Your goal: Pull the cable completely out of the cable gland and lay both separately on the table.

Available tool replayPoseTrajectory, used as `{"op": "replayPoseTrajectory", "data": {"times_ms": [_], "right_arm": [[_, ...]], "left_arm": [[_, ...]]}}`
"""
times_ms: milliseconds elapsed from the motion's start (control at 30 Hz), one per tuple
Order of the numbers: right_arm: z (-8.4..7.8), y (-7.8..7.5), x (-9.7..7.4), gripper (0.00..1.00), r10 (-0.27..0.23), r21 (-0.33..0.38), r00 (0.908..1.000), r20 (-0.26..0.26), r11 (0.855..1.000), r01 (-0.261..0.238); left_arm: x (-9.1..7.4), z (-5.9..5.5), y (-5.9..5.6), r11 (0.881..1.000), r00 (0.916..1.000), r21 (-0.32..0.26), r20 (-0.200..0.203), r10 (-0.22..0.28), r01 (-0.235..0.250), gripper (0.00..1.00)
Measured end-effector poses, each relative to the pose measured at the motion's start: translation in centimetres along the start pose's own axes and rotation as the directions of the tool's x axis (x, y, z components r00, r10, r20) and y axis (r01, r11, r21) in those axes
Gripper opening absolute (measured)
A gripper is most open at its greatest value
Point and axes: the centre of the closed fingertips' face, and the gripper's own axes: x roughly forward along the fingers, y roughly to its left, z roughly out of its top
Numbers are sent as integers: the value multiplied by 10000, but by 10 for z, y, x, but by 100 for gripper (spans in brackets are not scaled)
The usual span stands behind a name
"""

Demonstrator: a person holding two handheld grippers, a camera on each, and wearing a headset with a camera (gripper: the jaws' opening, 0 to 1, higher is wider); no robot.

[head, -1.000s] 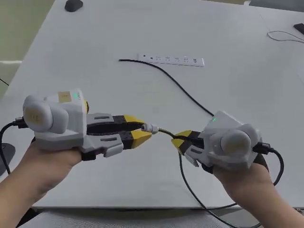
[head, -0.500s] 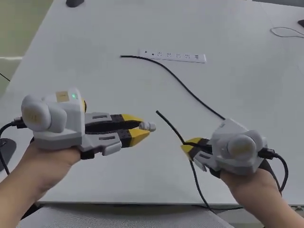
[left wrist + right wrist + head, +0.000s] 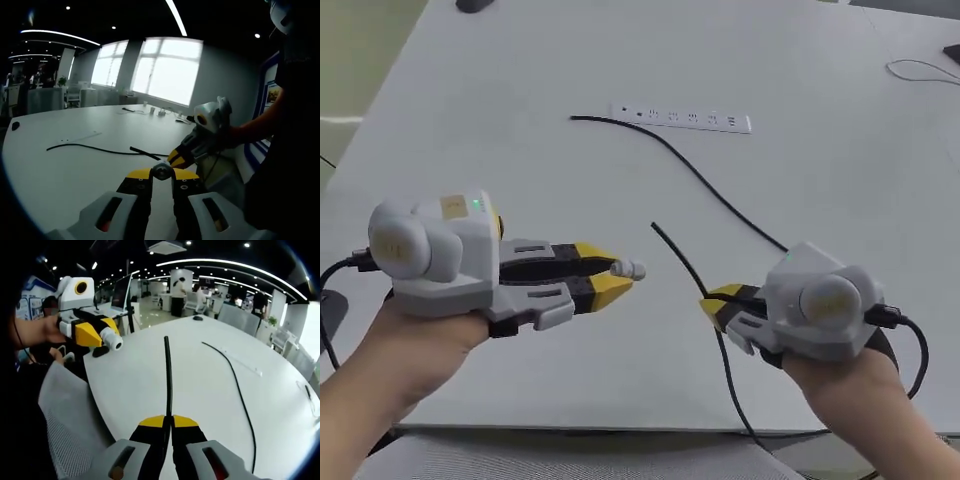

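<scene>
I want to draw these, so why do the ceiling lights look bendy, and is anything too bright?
Right gripper view: the fisheye lens curves the ceiling light strips and the edge of the table. Left gripper view: the windows glare white, while the room around them stays dark. Head view: lines look straight, with soft, even light and no glare.

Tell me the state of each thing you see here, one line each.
Cable gland: clamped in the left gripper, off the table, no cable through it.
Cable: free of the gland, gripped by the right gripper near its loose end.
Left gripper: shut on the gland.
Right gripper: shut on the cable.
Power strip: lying flat on the table.
</scene>
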Motion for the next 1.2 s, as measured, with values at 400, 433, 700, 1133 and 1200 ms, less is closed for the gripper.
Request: {"op": "replayPoseTrajectory", "data": {"times_ms": [400,433,700,1133,1200], "right_arm": [[6,-5,10,0,-110,-698,9978,-651,9975,65],[7,-5,11,0,-112,-751,9979,-636,9972,64],[20,-11,27,0,-148,-971,9969,-773,9952,73],[34,-14,51,0,-192,-1462,9950,-982,9892,47],[36,-15,56,0,-201,-1499,9947,-1012,9887,47]], "left_arm": [[-3,-18,4,10000,10000,63,-48,-59,59,15],[-4,-19,5,9999,10000,147,-71,-43,44,15],[-10,-32,9,10000,9999,16,-144,-89,89,15],[-17,-56,14,9999,9993,-77,-355,-73,70,15],[-18,-61,15,9999,9991,-109,-419,-52,47,15]]}}
